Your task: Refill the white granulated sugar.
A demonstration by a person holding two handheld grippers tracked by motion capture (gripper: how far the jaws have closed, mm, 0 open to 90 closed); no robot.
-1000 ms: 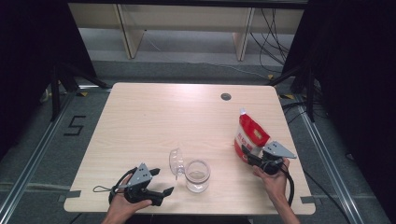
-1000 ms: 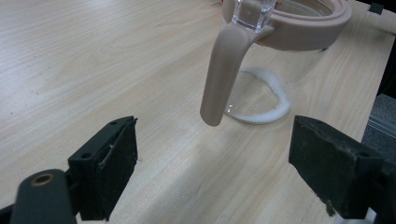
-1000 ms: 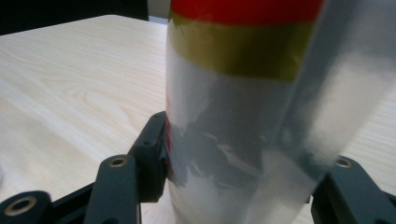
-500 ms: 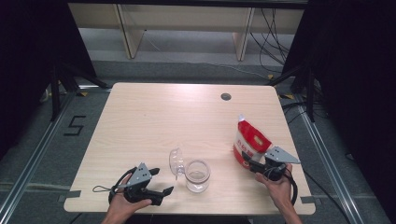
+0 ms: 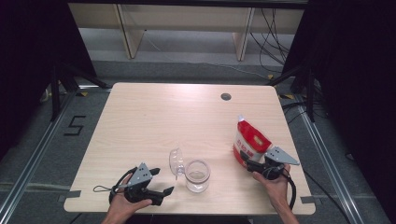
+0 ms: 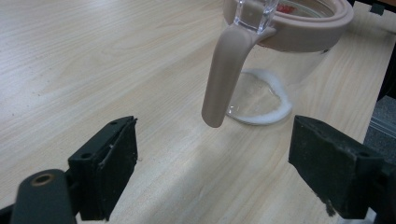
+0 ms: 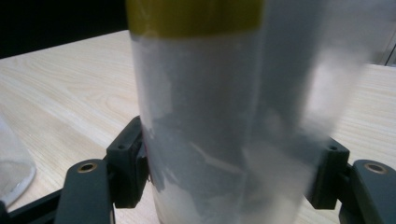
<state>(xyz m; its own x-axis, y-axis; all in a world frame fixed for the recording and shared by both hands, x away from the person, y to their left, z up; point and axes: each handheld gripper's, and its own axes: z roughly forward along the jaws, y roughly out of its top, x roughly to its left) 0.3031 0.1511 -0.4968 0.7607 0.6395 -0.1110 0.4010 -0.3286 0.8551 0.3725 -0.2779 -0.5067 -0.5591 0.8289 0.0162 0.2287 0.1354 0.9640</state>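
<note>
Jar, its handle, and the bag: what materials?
Jar: clear glass or hard plastic, see-through and glossy. Handle: matte beige, probably soft plastic or silicone, like the rim. Bag: thin shiny plastic film, printed red and white, creased.

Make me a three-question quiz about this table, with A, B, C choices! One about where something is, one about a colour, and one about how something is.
1. Where is the bag?
A. near the table's right edge
B. at the far left corner
C. on the floor

2. What colour is the jar's handle?
A. green
B. beige-pink
C. black

3. How are the left gripper's jaws?
A. shut tight
B. holding the handle
C. open, with nothing between them

Answers:
1 A, the high view shows it standing by the right gripper.
2 B, the left gripper view shows that colour.
3 C, bare table shows between them.
</note>
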